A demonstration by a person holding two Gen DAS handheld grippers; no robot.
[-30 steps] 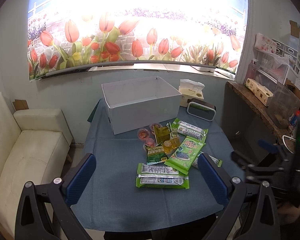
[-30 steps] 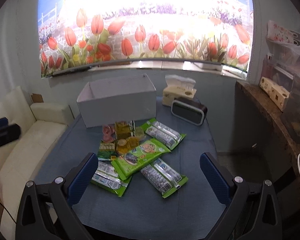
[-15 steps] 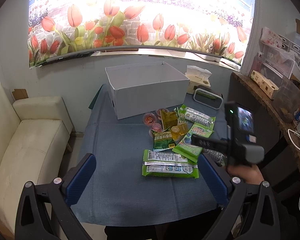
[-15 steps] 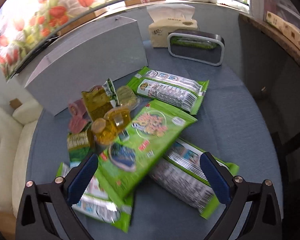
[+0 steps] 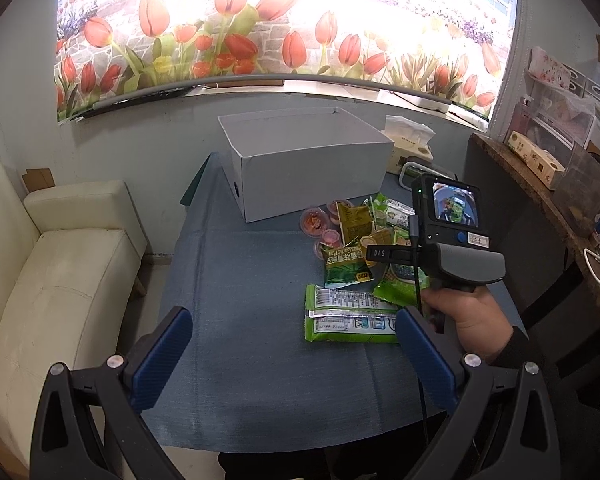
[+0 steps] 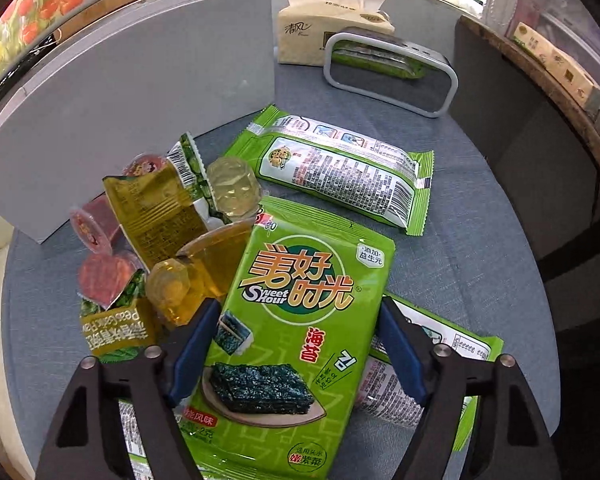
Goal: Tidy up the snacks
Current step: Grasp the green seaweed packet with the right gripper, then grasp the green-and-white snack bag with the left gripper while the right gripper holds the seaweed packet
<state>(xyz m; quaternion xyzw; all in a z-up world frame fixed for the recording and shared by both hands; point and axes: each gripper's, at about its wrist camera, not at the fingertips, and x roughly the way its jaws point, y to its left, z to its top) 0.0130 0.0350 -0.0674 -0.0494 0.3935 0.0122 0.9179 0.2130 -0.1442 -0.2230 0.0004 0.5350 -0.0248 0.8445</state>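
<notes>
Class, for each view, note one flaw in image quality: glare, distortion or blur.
Left wrist view: the tulip mural is blown out white at its top, and the fisheye bows its lower edge. Right wrist view: sharp on the green seaweed packet, but the grey box curves strongly.

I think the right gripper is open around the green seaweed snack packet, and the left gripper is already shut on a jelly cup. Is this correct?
Not entirely. The right gripper is indeed open around the seaweed snack packet, but the left gripper is not shut on a jelly cup: the left wrist view shows it open and empty above the blue tablecloth, away from the snacks.
</notes>
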